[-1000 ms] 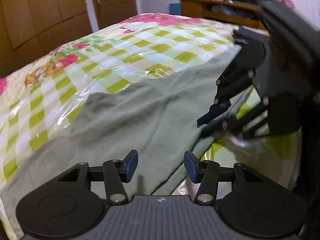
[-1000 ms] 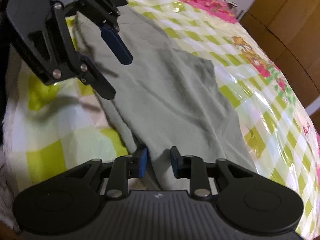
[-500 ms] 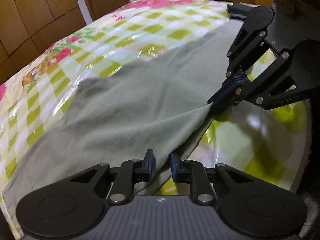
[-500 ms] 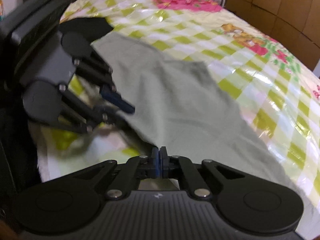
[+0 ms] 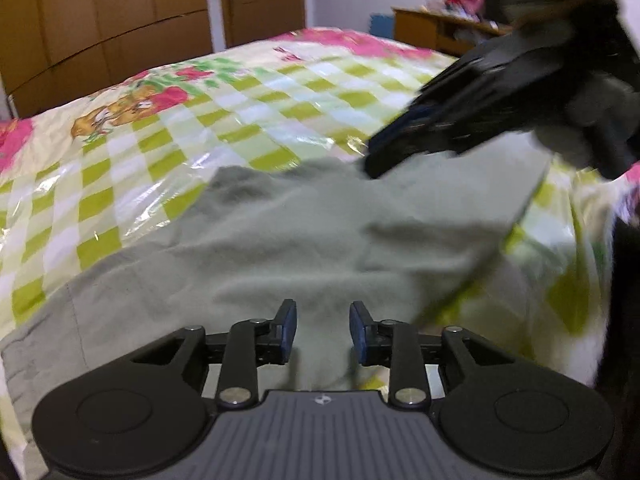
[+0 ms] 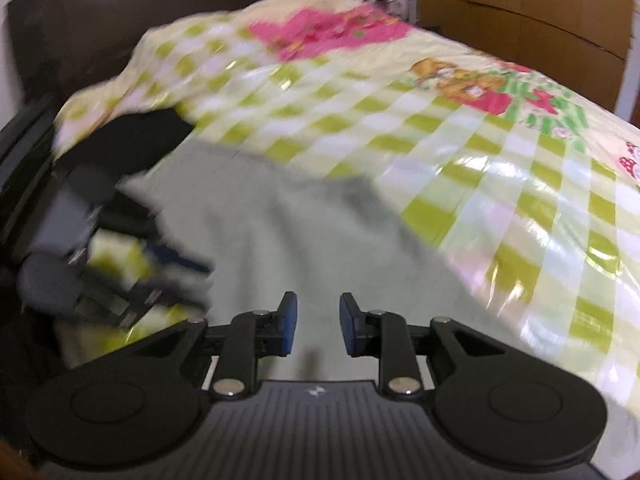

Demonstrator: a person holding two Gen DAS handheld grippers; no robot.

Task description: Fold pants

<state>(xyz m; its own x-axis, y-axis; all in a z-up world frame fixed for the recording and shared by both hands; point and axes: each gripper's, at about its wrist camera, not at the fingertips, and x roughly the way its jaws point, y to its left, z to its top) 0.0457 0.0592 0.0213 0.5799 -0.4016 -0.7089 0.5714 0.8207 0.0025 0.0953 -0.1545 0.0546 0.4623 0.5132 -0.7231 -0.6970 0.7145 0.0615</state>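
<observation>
now both jaws opening, pants (image 5: 304, 240) released onto bed (image 5: 200, 120).

Grey-green pants (image 5: 280, 240), rumpled (one edge folded over), spread across checked bedcover (image 5: 248, 112)

Half a second ago both grippers pinched the near edge of the pants (image 5: 280, 240); now left gripper (image 5: 323, 330) jaws are opening, pads clear of the cloth, which lies flat beneath. Right gripper (image 6: 314, 326) jaws opening too, nothing pinched; in the left view it went from 3 o'clock up to 1 o'clock, blurred
</observation>
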